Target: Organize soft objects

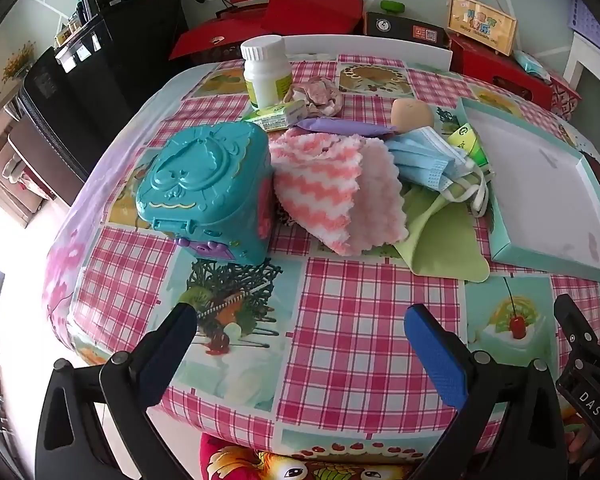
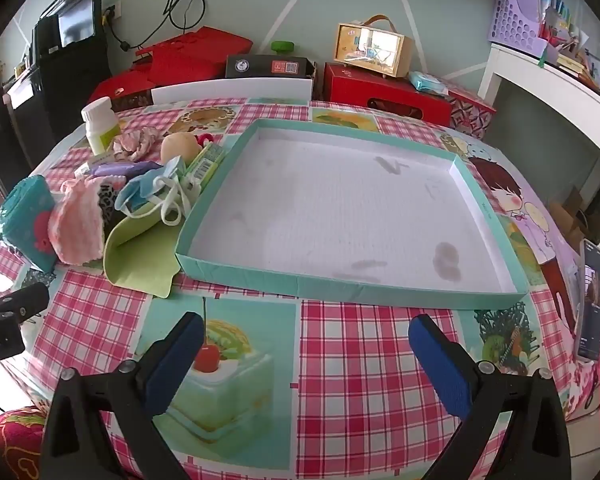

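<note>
The table, covered in a pink checked cloth with cake and fruit pictures, carries everything. The largest thing on it is a shallow teal box lid with a white inside, lying open side up toward the table's right side and holding nothing. Left of it, near the left edge, stands a teal plastic toy case with a purple latch. Between the case and the lid lies a heap of soft objects. A pink and white zigzag towel rests against the case's right side. A light green cloth lies flat under the towel's right edge and reaches the lid's near left corner, touching it. On top of the green cloth sit crumpled blue face masks with white ear loops. Behind the masks lies a beige round plush, and behind the towel a purple packet. Farther toward the far edge are a white bottle, a pink scrunchie just beside it, and a small green carton in front of the bottle.

The left gripper hovers over the near edge, in front of the towel, its blue-padded jaws spread wide and holding nothing. The right gripper hovers over the near edge in front of the lid, jaws likewise spread wide and empty.
</note>
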Tool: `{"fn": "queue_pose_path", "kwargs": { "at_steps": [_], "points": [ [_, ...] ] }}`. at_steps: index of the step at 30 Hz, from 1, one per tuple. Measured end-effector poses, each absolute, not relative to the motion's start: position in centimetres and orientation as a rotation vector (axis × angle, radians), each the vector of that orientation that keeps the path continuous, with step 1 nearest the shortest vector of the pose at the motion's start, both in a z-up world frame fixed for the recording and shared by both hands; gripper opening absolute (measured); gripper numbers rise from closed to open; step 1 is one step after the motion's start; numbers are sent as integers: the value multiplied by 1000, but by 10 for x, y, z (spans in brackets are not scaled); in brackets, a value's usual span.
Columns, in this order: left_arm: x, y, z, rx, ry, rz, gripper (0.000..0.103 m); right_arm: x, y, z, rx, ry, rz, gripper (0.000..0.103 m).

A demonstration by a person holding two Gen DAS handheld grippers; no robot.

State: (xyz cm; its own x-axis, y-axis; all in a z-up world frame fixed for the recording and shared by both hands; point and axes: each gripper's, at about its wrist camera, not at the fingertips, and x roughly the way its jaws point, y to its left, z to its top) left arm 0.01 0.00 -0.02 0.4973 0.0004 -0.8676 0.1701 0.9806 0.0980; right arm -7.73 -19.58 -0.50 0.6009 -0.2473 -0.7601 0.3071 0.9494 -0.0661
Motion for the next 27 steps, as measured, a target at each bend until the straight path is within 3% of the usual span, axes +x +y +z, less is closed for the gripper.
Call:
{"fn": "queue_pose_path", "kwargs": {
  "at_steps": [27],
  "points": [
    [2,1,-9,177,1066,-98,103,-77,-197,-8,81,871,-319,103]
  ]
}}
